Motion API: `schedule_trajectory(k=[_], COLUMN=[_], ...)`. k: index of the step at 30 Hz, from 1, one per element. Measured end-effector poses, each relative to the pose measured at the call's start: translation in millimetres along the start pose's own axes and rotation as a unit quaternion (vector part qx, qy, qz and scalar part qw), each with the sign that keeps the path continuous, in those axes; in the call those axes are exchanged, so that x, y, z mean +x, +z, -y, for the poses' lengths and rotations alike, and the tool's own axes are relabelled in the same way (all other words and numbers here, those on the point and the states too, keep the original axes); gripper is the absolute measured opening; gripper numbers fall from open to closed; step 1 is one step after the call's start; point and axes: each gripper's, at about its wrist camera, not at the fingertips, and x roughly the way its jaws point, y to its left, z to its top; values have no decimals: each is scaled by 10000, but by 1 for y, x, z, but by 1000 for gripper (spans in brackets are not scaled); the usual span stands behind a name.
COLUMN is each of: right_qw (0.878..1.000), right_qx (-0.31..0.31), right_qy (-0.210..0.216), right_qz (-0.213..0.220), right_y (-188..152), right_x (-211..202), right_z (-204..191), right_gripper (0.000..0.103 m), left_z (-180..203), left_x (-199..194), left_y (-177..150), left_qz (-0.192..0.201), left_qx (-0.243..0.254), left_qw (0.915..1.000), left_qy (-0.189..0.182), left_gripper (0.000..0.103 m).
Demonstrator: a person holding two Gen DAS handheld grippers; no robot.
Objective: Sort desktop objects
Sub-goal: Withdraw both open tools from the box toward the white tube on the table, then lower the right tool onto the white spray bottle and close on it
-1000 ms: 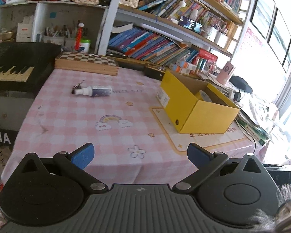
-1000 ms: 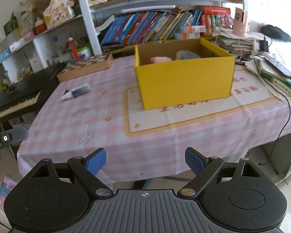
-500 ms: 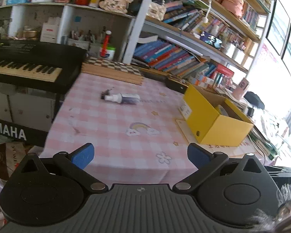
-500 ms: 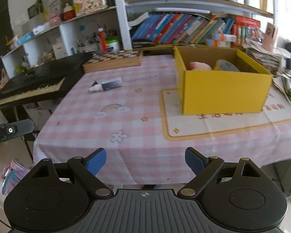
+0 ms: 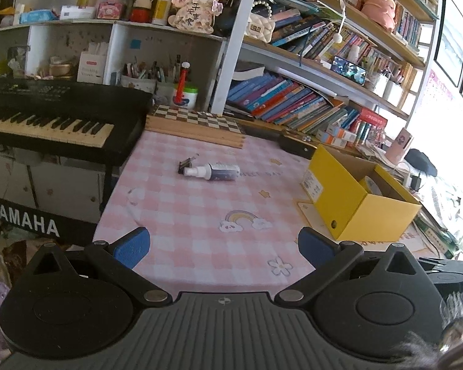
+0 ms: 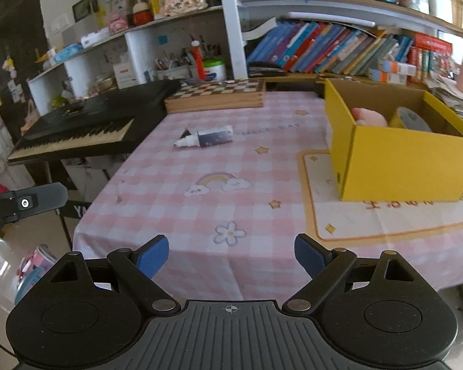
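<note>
A dark spray bottle point(image 5: 214, 172) with a white nozzle lies on its side on the pink checked tablecloth point(image 5: 200, 215), with a small black clip point(image 5: 185, 163) touching its nozzle end. It also shows in the right wrist view point(image 6: 206, 137). An open yellow box point(image 5: 355, 197) stands at the table's right; in the right wrist view the box point(image 6: 401, 166) holds a pink object point(image 6: 370, 117) and a tape roll point(image 6: 412, 120). My left gripper point(image 5: 223, 243) and right gripper point(image 6: 230, 254) are both open and empty, hanging off the table's near edge, far from the bottle.
A wooden chessboard box point(image 5: 197, 125) lies at the table's back. A black Yamaha keyboard point(image 5: 52, 117) stands left of the table. Bookshelves point(image 5: 308, 104) line the wall behind. Papers and cables point(image 6: 456, 98) pile up to the right of the box.
Both grippers have pulled back from the table and swung left, so the keyboard and the table's left edge have come into view. Nothing on the table moved.
</note>
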Motion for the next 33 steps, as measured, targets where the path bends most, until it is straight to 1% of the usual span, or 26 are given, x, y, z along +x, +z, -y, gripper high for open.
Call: schedule_trajectory(k=[6, 18, 23, 29, 33], right_qw=[9996, 9969, 9925, 9808, 9739], right_qx=[-111, -388, -823, -1536, -1863], right_qy=[250, 610, 830, 1107, 1215], right_qz=[-84, -319, -358, -465, -453], right_y=[18, 60, 76, 101, 119], right_x=[28, 92, 117, 155, 178], right_z=[0, 16, 16, 15, 15], right_gripper=[91, 91, 91, 91, 91], left_z=[-1, -4, -3, -2, -3], left_x=[19, 94, 127, 172, 203], left_y=[17, 62, 81, 103, 115], left_qz=[25, -55, -41, -127, -199], left_qx=[30, 16, 73, 171, 195], left_qw=[9998, 9986, 9980, 9972, 9967], left_qy=[195, 527, 628, 713, 759], left_gripper=[103, 103, 103, 103, 102])
